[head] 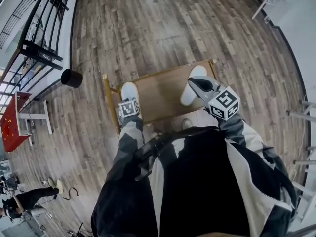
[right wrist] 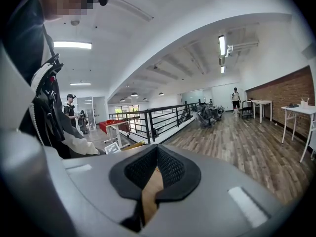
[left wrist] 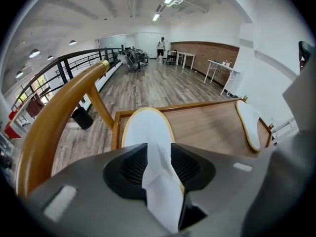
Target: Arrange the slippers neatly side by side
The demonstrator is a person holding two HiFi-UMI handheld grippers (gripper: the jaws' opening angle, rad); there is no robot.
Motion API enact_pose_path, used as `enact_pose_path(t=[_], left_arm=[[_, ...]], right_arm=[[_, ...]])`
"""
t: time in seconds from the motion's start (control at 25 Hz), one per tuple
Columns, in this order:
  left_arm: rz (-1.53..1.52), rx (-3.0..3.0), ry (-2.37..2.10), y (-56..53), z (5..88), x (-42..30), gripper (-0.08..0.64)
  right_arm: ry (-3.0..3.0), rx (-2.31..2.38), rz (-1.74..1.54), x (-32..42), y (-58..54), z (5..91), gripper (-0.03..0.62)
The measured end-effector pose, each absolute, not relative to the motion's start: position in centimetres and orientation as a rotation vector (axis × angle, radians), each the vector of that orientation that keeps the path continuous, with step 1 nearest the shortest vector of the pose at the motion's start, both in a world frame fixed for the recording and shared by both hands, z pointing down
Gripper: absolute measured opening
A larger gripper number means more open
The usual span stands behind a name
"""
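- The left gripper (left wrist: 159, 154) points steeply down with its jaws parted; the soft white upper of the left-hand slipper (left wrist: 147, 127) stands loose in the gap, released rather than pinched
- From the head view this left gripper (head: 130, 100) sits over the near end of that slipper (head: 129, 90)
- The left-hand slipper lies flat on the wooden table (head: 160, 94), hard against the table's 9 o'clock edge; its long axis runs 6 to 12 o'clock, with the upper at the near end and the bare insole end toward 12 o'clock
- The right gripper (right wrist: 157, 154) is clenched, tips together, with nothing held; only wood shows through the slit behind the tips
- In the head view the right gripper (head: 192, 81) hangs over the right-hand slipper (head: 189, 95), pointing almost level
- The right-hand slipper (left wrist: 248, 125) lies at the table's 3 o'clock side, its long axis tilted from about 7 to 1 o'clock in the head view, so it is not parallel to the other one
- The two slippers are well apart, with bare wood between them
- A curved wooden rail (left wrist: 54, 127) rises at 9 o'clock of the table
- A black bin (head: 72, 78) stands on the plank floor (head: 163, 23) at about 10 o'clock, near a black railing (head: 42, 31)
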State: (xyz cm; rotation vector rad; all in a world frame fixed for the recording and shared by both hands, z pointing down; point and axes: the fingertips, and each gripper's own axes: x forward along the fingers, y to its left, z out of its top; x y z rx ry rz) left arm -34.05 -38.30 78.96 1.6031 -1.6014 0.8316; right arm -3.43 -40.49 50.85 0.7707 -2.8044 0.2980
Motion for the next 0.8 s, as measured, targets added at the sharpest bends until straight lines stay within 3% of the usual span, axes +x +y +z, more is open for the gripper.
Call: enact_pose_path(t=[0.24,0.48,0.8], left_arm=[[0.871,1.620,-1.591,-38.6,78.6,-33.6,0.187],[0.856,1.675,-1.612,-39.4,77.1,-32.4,0.181],[0.626,2.057,-1.733,-44.6,64.7,-26.8,0.115]], right_arm=[[-2.810,0.777,0.296,-3.2,-40.5,50.6,0.005],[-2.807,0.758,0.309,-3.7,-40.6,50.8,0.005],[-2.838,0.756,0.293,-4.7,-41.5,50.2,0.005]])
